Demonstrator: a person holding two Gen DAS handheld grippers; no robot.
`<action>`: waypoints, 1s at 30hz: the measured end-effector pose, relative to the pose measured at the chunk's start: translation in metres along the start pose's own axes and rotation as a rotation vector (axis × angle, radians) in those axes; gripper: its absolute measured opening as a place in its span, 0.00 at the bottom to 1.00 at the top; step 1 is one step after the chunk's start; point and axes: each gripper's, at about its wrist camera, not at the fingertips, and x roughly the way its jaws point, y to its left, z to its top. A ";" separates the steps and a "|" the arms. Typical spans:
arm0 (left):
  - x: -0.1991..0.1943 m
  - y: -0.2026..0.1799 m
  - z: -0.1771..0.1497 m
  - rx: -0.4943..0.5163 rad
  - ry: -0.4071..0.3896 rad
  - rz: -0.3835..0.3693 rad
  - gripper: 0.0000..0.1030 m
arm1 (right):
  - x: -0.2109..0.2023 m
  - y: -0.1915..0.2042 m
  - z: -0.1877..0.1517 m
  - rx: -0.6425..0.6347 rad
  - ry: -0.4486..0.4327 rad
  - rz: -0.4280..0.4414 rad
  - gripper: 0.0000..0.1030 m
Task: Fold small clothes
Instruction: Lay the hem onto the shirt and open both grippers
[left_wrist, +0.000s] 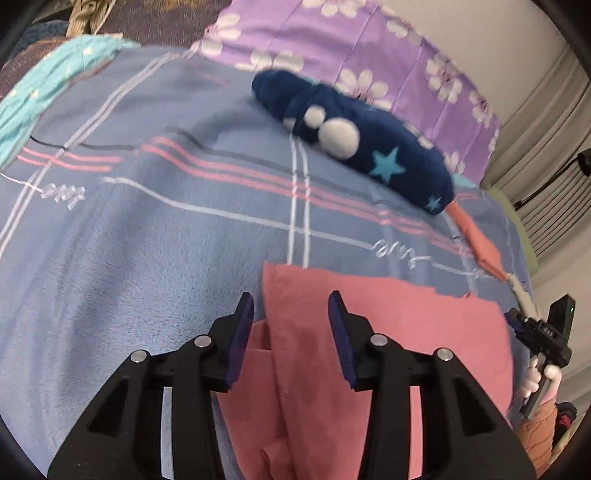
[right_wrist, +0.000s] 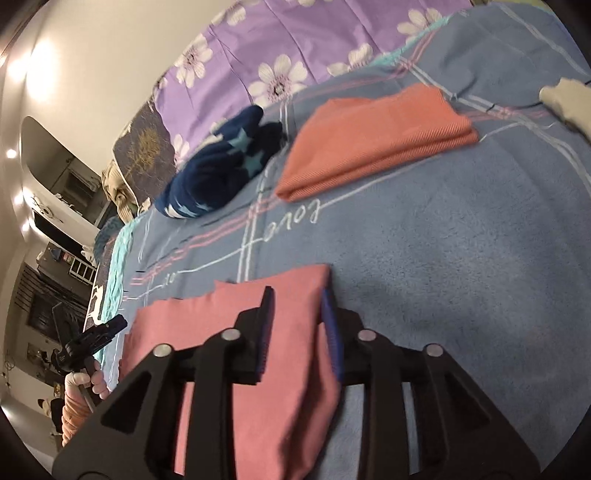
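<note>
Pink cloth (left_wrist: 388, 332) folded on the blue bed blanket (left_wrist: 147, 240)

Both jaws gape: left hand-held gripper (left_wrist: 291, 325) and right hand-held gripper (right_wrist: 297, 325) straddle its layered edges, gripping nothing. Its 6 o'clock end is cut off by the frame.

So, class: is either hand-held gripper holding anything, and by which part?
Neither holds anything. The left hand-held gripper and the right hand-held gripper are both open above the pink cloth, which lies on the blue blanket.
</note>
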 end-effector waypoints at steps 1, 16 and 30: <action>0.007 0.001 0.000 0.000 0.014 0.007 0.41 | 0.006 0.001 0.002 -0.009 0.017 0.001 0.44; -0.045 -0.026 0.015 0.122 -0.197 -0.064 0.01 | -0.019 0.049 0.022 -0.198 -0.143 0.077 0.03; -0.056 -0.036 -0.032 0.230 -0.157 -0.001 0.21 | -0.022 0.006 -0.025 -0.107 -0.054 -0.045 0.15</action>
